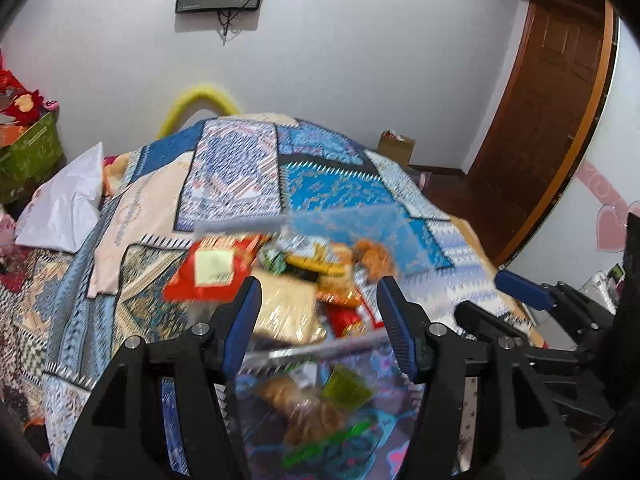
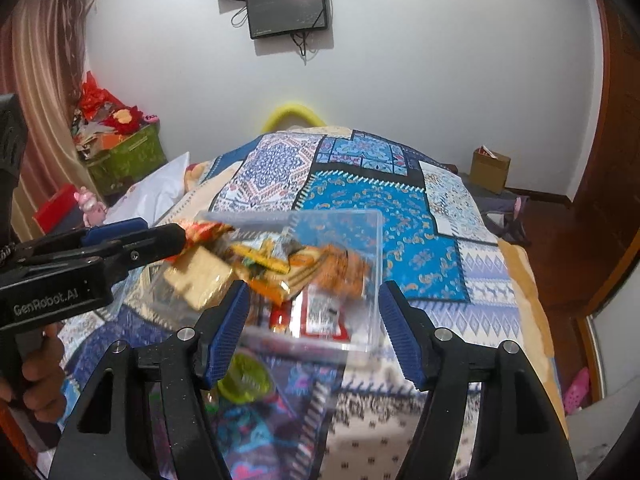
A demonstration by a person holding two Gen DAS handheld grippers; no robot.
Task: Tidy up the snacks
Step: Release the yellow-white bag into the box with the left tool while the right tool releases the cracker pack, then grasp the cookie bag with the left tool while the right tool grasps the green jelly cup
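Clear plastic box (image 2: 320, 272) of snack packets (image 2: 272, 268) lay tilted on the patchwork bedspread (image 2: 420, 216), between the parted left claw (image 1: 320, 320) and parted right claw (image 2: 314, 330).

My left tool (image 1: 318, 316) and right tool (image 2: 314, 330) are black with blue ribbed pads. The bedspread (image 2: 404, 208) is a patchwork of blue, white and cream prints. In the clear box (image 2: 360, 240) lie a red packet (image 1: 212, 268), a gold packet (image 2: 200, 284) and orange wrappers (image 2: 344, 268). The wall (image 2: 400, 80) is white.
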